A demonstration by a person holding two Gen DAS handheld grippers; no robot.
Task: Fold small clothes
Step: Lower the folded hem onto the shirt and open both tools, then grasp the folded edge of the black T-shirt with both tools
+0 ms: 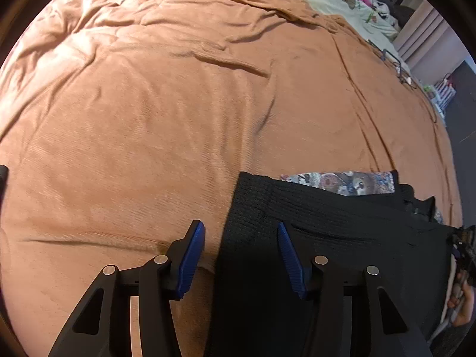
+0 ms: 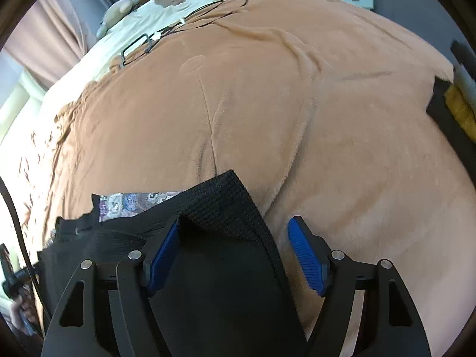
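Left wrist view: we see the left gripper (image 1: 241, 255) with its blue pads (image 1: 190, 260) spread apart, released, pressing on nothing. The left edge of the black garment (image 1: 327, 226) runs up between the fingers — one pad stands over the orange blanket (image 1: 166, 95), the other over the black cloth. The garment lies flat on the blanket, reaching off to the right, and a strip of patterned fabric (image 1: 336, 181) shows at its far edge. At the right rim we catch part of a hand (image 1: 462, 300) on the other tool.

In the right wrist view we find the right gripper (image 2: 235, 253) likewise unclenched, its pads (image 2: 303, 253) apart. A raised fold of the same black garment (image 2: 220, 205) sits in the gap, its ridge touching the left pad, while the right pad hangs clear over bare blanket (image 2: 267, 89). The patterned fabric (image 2: 134, 202) peeks out to the left of the fold.

Farther off — a pale sheet (image 2: 154, 15) at the bed's far end, thin black cables (image 2: 190, 20) across it, and a dark folded item with a yellow one (image 2: 458, 113) at the right edge.
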